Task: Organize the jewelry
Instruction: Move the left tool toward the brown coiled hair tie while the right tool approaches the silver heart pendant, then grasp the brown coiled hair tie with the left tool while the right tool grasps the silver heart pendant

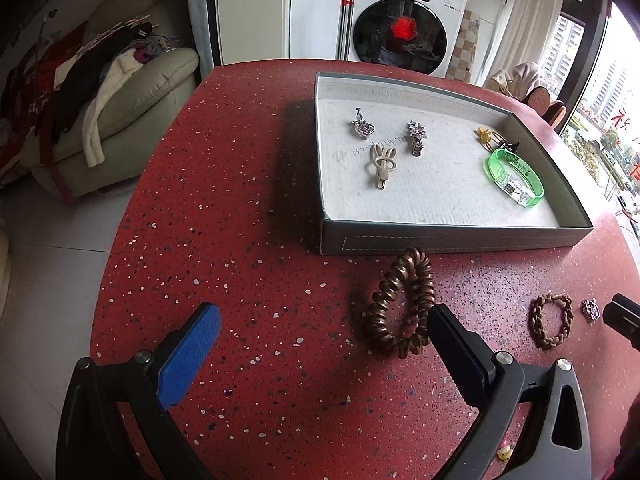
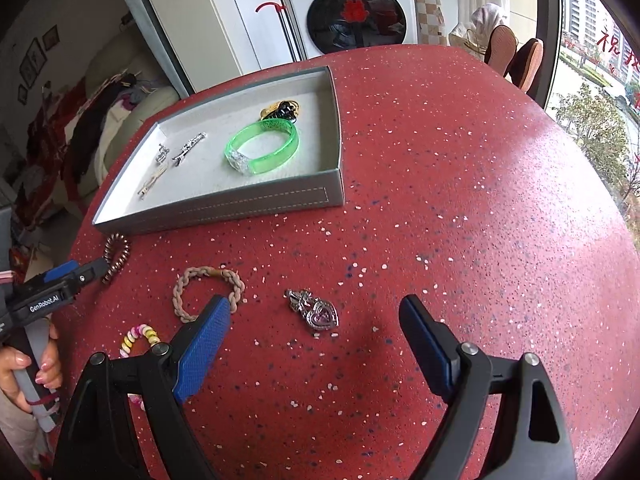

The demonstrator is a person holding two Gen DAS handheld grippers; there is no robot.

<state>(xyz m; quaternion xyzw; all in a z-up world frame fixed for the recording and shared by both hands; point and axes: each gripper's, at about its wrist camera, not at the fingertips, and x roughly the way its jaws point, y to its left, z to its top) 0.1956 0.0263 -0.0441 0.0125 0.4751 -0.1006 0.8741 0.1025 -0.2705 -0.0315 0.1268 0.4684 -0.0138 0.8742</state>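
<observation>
A grey tray [image 1: 452, 236] on the red table holds a green bangle [image 1: 514, 178], a beige rabbit clip [image 1: 382, 164], two silver brooches [image 1: 417, 138] and a yellow and black clip [image 1: 494, 138]. A brown coil hair tie [image 1: 400, 304] lies in front of the tray, its right end by my open, empty left gripper's [image 1: 324, 320] right finger. A braided bracelet [image 2: 208, 292] and a silver heart pendant [image 2: 316, 310] lie on the table. My right gripper [image 2: 316, 316] is open and empty, with the pendant between its fingers. The tray [image 2: 256, 204] and bangle [image 2: 262, 146] also show in the right wrist view.
A pastel bead bracelet [image 2: 138, 338] lies near the table's front left edge. The left gripper's body [image 2: 52, 284] shows at the left of the right wrist view. A sofa with clothes [image 1: 120, 92] stands left of the table; a washing machine [image 1: 400, 20] stands behind.
</observation>
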